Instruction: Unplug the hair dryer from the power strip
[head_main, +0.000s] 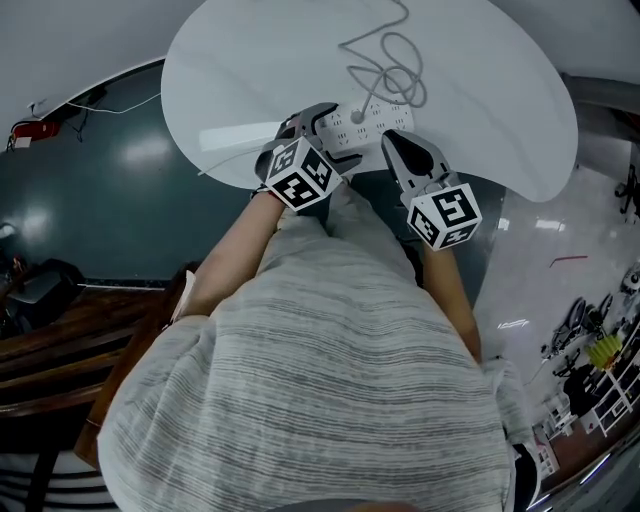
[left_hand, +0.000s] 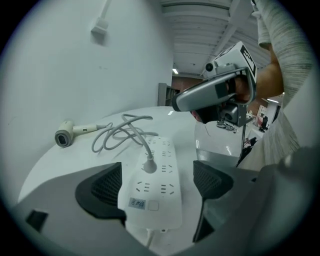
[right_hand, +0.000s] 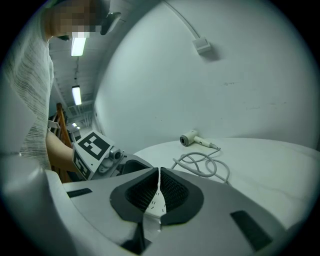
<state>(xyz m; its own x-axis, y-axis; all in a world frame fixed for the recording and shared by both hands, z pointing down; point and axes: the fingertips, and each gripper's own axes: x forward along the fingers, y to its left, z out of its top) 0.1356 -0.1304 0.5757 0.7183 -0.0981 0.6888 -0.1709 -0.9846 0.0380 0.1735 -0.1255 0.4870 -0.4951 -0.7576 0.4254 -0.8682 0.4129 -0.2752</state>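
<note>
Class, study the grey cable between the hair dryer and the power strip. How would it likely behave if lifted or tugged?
The cable lies in loose loops, so it is probably floppy and would sag. It looks thin, so likely light. Its plug sits in the power strip, so a tug may drag the strip.

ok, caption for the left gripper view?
Left gripper, jaws apart, framing the power strip; hair dryer plug in its socket.

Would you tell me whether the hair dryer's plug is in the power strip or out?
In: the left gripper view shows the plug seated in the power strip, its cord looping off toward the hair dryer.
</note>
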